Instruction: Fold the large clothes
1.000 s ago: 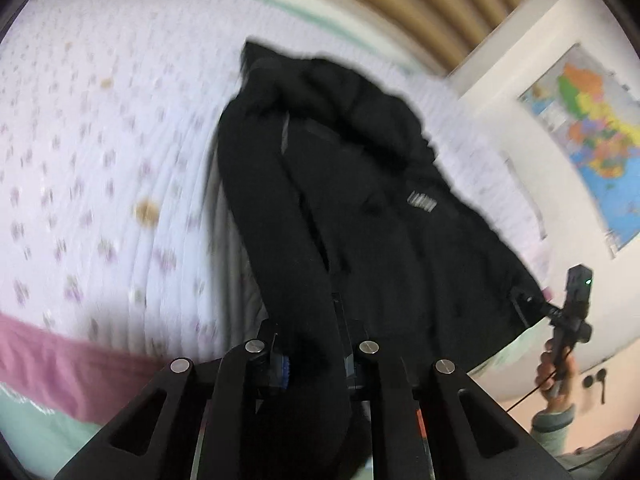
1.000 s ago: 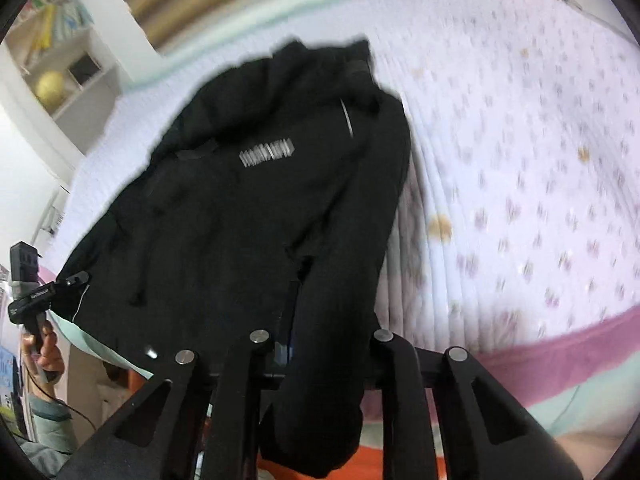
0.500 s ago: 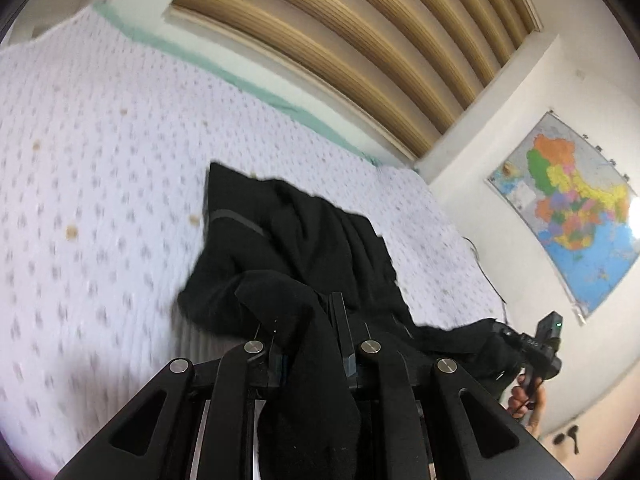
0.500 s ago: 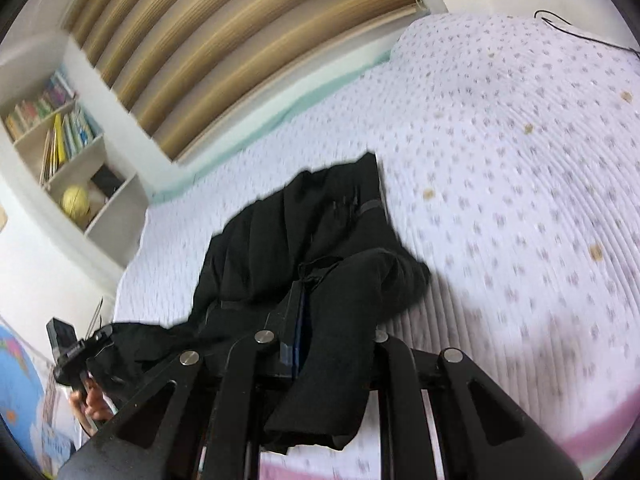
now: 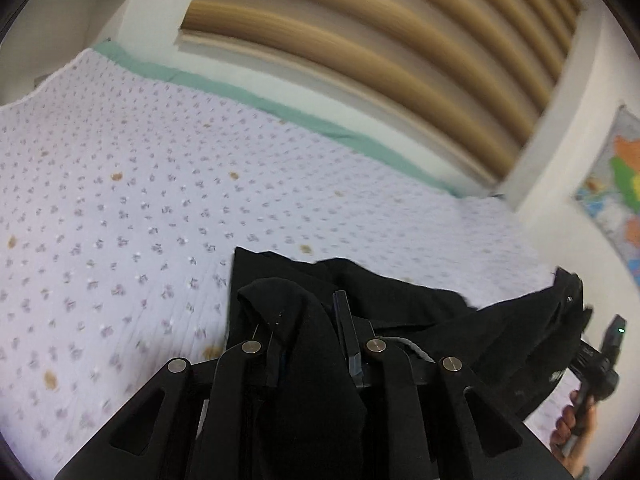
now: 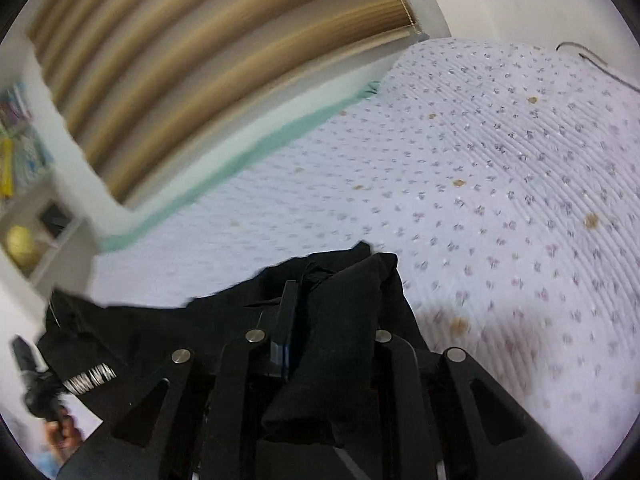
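Observation:
A large black garment (image 5: 400, 312) hangs stretched between my two grippers above a bed with a white flower-print quilt (image 5: 140, 208). My left gripper (image 5: 308, 320) is shut on a bunched edge of the garment. My right gripper (image 6: 332, 300) is shut on the other bunched edge (image 6: 352, 320). A white striped logo on the garment (image 6: 90, 378) shows at the left of the right wrist view. Each gripper shows in the other's view: the right one (image 5: 596, 364) at far right, the left one (image 6: 36, 384) at far left. Most of the garment is hidden below the fingers.
A tan blind (image 5: 400, 48) covers the window behind the bed, above a green sheet edge (image 5: 240, 92). A map (image 5: 616, 192) hangs on the right wall. A shelf with books and a yellow ball (image 6: 20, 240) stands at the left. A black cable (image 6: 592, 60) lies on the quilt.
Both grippers have lifted and tipped up, carrying the garment. It lay spread on the quilt a second ago; now it hangs gathered between them, and more of the quilt shows.

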`<state>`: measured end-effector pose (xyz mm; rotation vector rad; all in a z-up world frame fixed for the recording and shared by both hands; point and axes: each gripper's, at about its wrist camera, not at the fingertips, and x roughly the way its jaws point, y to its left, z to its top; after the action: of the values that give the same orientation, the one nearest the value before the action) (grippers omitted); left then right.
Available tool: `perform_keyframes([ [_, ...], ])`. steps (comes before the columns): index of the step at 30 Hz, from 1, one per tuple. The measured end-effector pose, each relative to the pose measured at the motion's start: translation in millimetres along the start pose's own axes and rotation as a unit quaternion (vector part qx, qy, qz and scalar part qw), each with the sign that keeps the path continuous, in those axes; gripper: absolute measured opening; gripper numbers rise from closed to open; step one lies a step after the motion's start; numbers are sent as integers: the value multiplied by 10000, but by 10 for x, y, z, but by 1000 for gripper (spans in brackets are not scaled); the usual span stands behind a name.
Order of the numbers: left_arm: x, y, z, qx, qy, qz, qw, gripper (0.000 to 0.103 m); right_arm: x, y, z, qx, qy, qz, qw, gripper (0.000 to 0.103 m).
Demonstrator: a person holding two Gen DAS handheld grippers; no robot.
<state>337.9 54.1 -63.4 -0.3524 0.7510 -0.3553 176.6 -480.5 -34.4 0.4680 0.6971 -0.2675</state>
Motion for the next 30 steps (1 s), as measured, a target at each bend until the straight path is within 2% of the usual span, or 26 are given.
perform_keyframes([
  [3, 560, 169, -64, -250, 272, 73, 9993, 22, 553, -3, -114, -252, 327, -323, 9986, 24],
  [5, 947, 286, -175, -393, 593, 93, 9974, 24, 912, -59, -213, -323, 587, -424, 9969, 26],
  [7, 1137, 336, -280, -308, 678, 124, 9971, 25, 1237, -135, -348, -312, 849, -412, 9950, 27],
  [9, 1247, 357, -355, -228, 682, 165, 9973, 26, 1406, -196, -413, -250, 882, -462, 9947, 28],
  [13, 1322, 404, -398, -282, 718, 103, 9970, 27, 1444, -217, -486, -281, 722, -443, 9960, 28],
  [16, 1285, 386, -405, -253, 713, 21, 9971, 28, 1381, -244, -475, -139, 800, -301, 9962, 29],
  [19, 1066, 257, -354, 291, 853, -23, 9959, 31, 1165, -283, -369, -50, 957, -108, 9953, 32],
  [20, 948, 209, -339, 524, 813, -52, 9953, 31, 1016, -283, -318, -54, 892, -112, 9959, 35],
  [22, 594, 140, -284, 1000, 561, -168, 9933, 37, 760, -265, -208, -56, 700, -8, 9975, 43],
  [24, 287, 176, -146, 1012, 533, -577, 9918, 55, 510, -261, -88, -27, 540, 231, 9983, 49],
  [25, 160, 235, -60, 841, 571, -868, 9910, 60, 382, -259, -28, 9, 482, 376, 9981, 51],
  [26, 36, 309, 30, 624, 603, -1126, 9898, 70, 277, -266, 18, 86, 497, 600, 9969, 56],
  [27, -90, 409, 127, 355, 635, -1531, 9855, 77, 227, -284, 45, 198, 552, 852, 9946, 66],
  [28, -187, 523, 198, 63, 682, -2113, 9750, 79, 163, -340, 70, 450, 633, 1289, 9886, 72],
  [29, -275, 690, 267, -367, 765, -2798, 9563, 80, 85, -398, 80, 684, 632, 1562, 9833, 79],
  [30, -332, 765, 300, -561, 765, -2983, 9497, 80, 22, -435, 88, 768, 612, 1646, 9815, 83],
])
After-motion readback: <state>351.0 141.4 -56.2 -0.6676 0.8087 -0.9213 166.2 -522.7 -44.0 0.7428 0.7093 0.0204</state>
